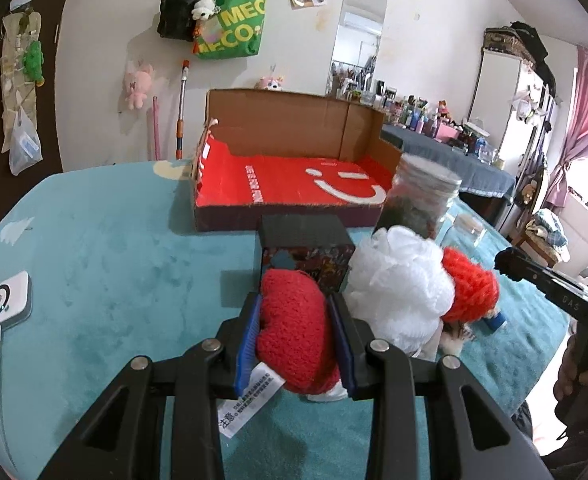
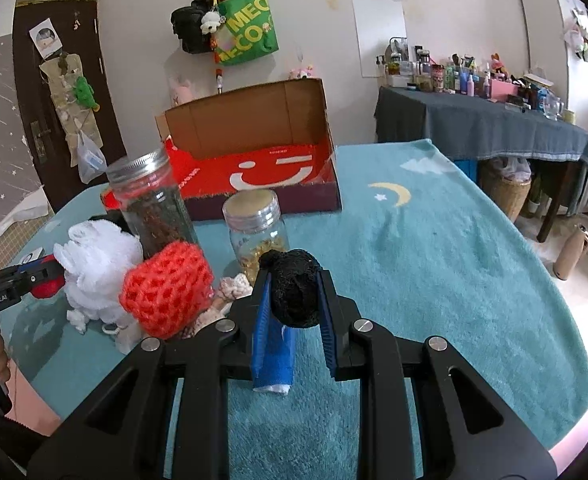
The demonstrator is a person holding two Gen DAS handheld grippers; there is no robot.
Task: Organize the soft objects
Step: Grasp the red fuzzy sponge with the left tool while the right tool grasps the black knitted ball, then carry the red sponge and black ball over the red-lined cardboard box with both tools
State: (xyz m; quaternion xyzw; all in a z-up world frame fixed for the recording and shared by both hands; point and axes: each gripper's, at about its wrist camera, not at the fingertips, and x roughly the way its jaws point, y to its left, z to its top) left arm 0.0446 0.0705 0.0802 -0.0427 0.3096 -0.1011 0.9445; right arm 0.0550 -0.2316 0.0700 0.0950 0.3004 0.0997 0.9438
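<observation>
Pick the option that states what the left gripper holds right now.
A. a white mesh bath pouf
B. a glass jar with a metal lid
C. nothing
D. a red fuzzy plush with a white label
D: in the left wrist view the left gripper is clamped on the red fuzzy plush, its white label hanging below.

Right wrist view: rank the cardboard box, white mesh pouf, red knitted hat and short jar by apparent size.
1. cardboard box
2. white mesh pouf and red knitted hat: look alike, not ranked
3. short jar, smallest, though it stands farther back
</observation>
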